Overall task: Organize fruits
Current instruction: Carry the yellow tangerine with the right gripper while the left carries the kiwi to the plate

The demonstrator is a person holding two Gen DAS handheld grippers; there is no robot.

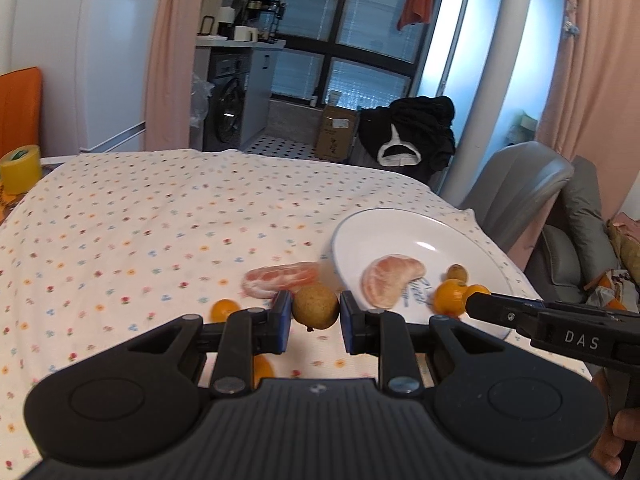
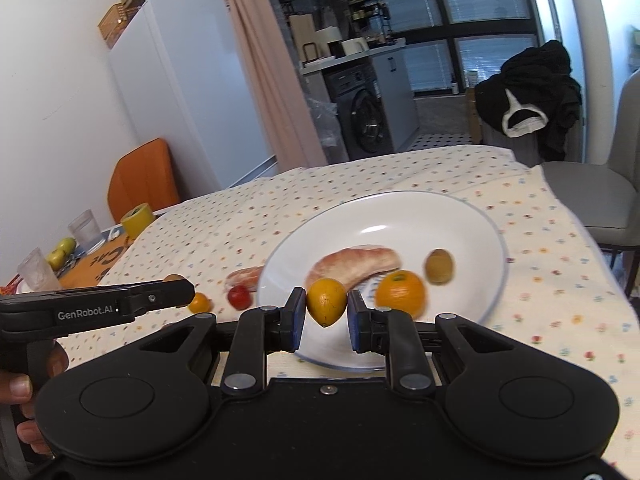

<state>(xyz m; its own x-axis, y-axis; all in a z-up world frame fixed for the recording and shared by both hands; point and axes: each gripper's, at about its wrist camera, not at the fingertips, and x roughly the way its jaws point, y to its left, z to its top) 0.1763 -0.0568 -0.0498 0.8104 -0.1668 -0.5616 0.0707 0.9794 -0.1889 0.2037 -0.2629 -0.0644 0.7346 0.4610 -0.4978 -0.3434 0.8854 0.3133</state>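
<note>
- white plate (image 2: 472, 216) with a thin blue rim sits on a cream tablecloth (image 1: 140, 216) dotted with small flowers; every place below is given relative to this plate.
- on the plate lie a pale pink pomelo segment (image 2: 354, 264), a round orange citrus fruit (image 2: 401, 293) and a small olive-brown fruit (image 2: 439, 266).
- the right gripper (image 2: 326, 316) hangs over the near edge of the plate, its two blue-padded fingers (image 2: 297, 318) clamped on a small yellow-orange fruit (image 2: 326, 301) lifted clear of the cloth.
- the left gripper (image 1: 315, 322) is just off the plate's left edge, its blue pads set to either side of a brown, speckled round fruit (image 1: 315, 306); the left pad touches the fruit, but a thin gap seems to show at the right pad, so i cannot tell whether it is truly gripped.
- a second pomelo segment (image 1: 280, 278) lies on the cloth just beside the plate's left rim, beyond the brown fruit.
- a small red fruit (image 2: 239, 297) sits on the cloth just left of the plate, and a small orange one (image 2: 199, 302) a little farther left.
- a hand (image 2: 20, 392) holds the left gripper's handle, seen low at the left of the right wrist view.
- well left of the plate, past the cloth's edge, stand a yellow tape roll (image 2: 137, 218), clear glasses (image 2: 86, 232) and two yellow-green fruits (image 2: 61, 253).
- beyond the plate's far side, a grey chair (image 2: 592, 196) and a heap of black clothing (image 2: 532, 92).
</note>
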